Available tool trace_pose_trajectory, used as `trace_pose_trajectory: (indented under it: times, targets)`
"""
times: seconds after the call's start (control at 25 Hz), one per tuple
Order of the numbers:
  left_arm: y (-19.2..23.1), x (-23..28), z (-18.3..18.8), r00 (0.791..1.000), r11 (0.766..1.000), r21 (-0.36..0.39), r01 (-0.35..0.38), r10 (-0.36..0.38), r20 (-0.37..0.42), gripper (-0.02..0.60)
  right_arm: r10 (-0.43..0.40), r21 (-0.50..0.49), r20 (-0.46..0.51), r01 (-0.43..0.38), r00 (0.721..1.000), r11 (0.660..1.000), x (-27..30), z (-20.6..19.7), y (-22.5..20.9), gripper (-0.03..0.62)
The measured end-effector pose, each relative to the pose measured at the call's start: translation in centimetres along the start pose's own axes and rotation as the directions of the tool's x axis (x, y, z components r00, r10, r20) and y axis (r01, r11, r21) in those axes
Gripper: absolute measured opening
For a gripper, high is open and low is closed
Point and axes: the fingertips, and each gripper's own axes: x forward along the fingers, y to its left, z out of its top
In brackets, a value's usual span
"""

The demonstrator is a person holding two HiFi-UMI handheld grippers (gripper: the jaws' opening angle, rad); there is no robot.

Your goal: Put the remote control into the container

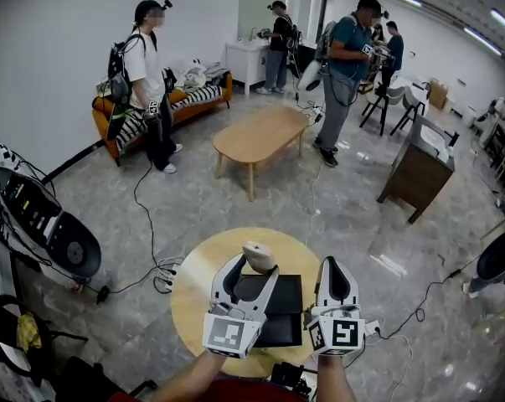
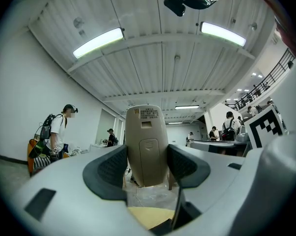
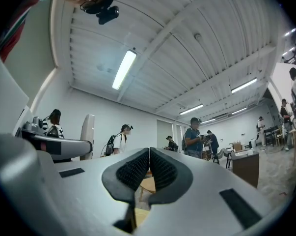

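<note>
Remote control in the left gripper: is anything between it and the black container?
Nothing visible. The left gripper holds the remote control upright over the far edge of the black container; the right gripper, jaws shut, sits beside it to the right.

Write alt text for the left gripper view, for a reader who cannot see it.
The left tool grips a beige remote control between its two dark pads, battery-cover side toward the camera. Behind are a ribbed white ceiling with strip lights and several people standing in a large room.
</note>
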Motion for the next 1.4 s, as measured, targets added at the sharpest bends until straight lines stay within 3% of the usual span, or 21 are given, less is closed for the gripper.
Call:
trace_pose_trajectory:
  times: [0.56, 0.84, 1.08, 1.4]
  targets:
    - [0.1, -0.1, -2.7, 0.992, 0.998, 0.066, 0.001, 0.007, -0.126, 0.264, 0.008, 0.015, -0.018, -0.007, 1.000, 1.000, 0.2, -1.2, -0.6, 0.023]
    - [-0.5, -0.4, -5.2, 0.969, 0.986, 0.132, 0.099, -0.066, -0.236, 0.264, 0.001, 0.010, -0.031, -0.001, 1.000, 1.000, -0.4, -1.7, -1.1, 0.023]
    - [-1.4, -0.8, -8.5, 0.910, 0.960, 0.161, 0.231, -0.155, -0.384, 0.264, -0.004, 0.024, -0.048, 0.006, 0.999, 1.000, -0.9, -2.1, -1.6, 0.023]
    - [-2.9, -2.8, -14.5, 0.766, 0.898, 0.151, 0.413, -0.254, -0.590, 0.264, -0.003, 0.022, -0.057, 0.004, 0.998, 1.000, -1.3, -2.5, -1.5, 0.023]
